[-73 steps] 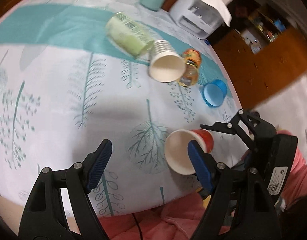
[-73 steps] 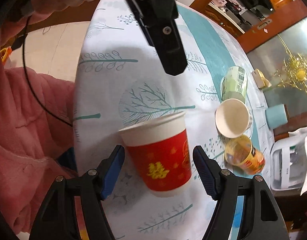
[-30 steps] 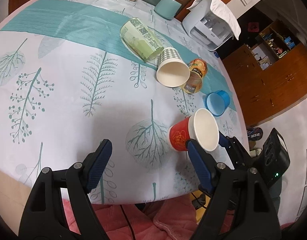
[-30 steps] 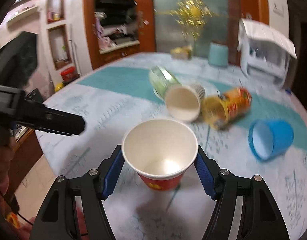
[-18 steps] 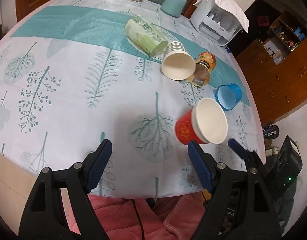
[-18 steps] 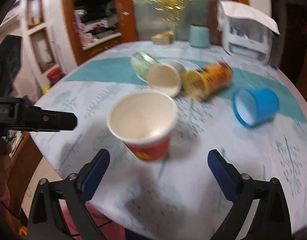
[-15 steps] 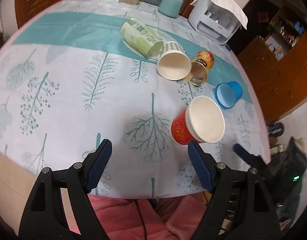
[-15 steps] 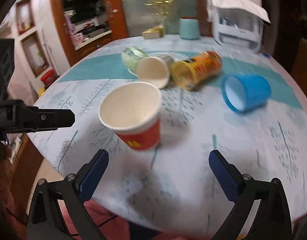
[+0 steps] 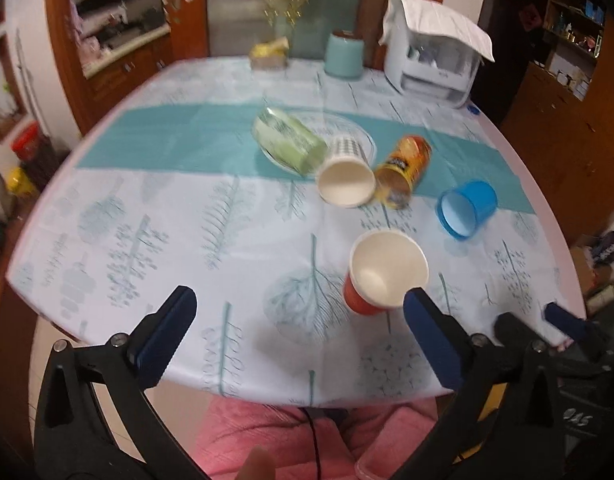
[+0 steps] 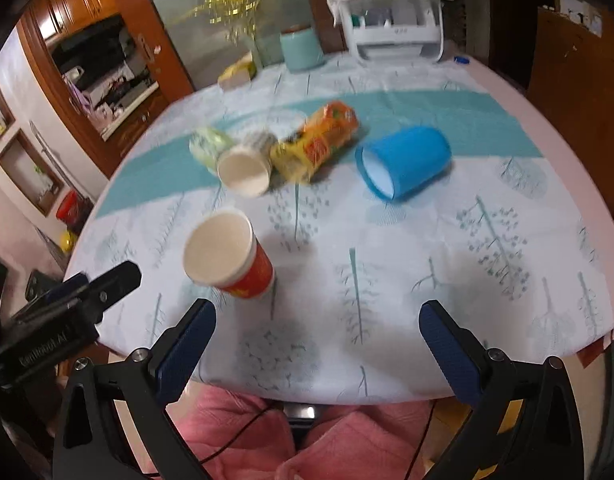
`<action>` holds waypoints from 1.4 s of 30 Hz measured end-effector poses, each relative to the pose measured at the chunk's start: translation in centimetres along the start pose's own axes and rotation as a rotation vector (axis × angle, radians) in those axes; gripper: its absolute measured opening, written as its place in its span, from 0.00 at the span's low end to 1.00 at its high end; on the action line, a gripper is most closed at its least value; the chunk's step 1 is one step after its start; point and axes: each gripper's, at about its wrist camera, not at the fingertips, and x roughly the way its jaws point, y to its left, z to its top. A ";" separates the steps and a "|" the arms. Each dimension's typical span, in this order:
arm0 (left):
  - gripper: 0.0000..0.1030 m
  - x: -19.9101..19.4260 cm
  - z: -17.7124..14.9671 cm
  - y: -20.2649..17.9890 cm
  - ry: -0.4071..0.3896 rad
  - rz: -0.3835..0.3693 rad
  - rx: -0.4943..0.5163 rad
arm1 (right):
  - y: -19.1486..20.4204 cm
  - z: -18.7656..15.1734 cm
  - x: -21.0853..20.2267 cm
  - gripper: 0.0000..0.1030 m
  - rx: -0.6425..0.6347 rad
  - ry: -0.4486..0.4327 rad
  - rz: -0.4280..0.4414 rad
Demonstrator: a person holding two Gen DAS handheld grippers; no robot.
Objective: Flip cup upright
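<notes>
- Round surface under leaf-print cloth, wood cabinets behind.
- Red cup stands mouth-up, ahead-left of right claw, ahead-right of left claw; axis vertical.
- Blue cup lies on its side, ahead-right of right claw, which is nearer.
- Both claws wide open, empty.

Lower rim of red paper cup with white inside hidden behind blue pad at five o'clock, print on orange snack tube smeared by blur, pale green cylinder at ten o'clock blurred, checked paper cup half covering it.
</notes>
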 end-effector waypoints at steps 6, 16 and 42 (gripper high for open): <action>1.00 -2.3 1.1 0.2 -0.021 0.021 -0.001 | 1.9 1.8 -3.6 1.00 -0.061 -0.037 0.017; 1.00 -3.5 2.2 -0.3 -0.039 0.060 0.019 | 4.8 2.9 -6.3 1.00 -0.116 -0.050 0.025; 1.00 -3.3 2.6 -1.1 -0.039 0.050 0.017 | 3.1 3.5 -3.7 1.00 -0.081 0.002 -0.049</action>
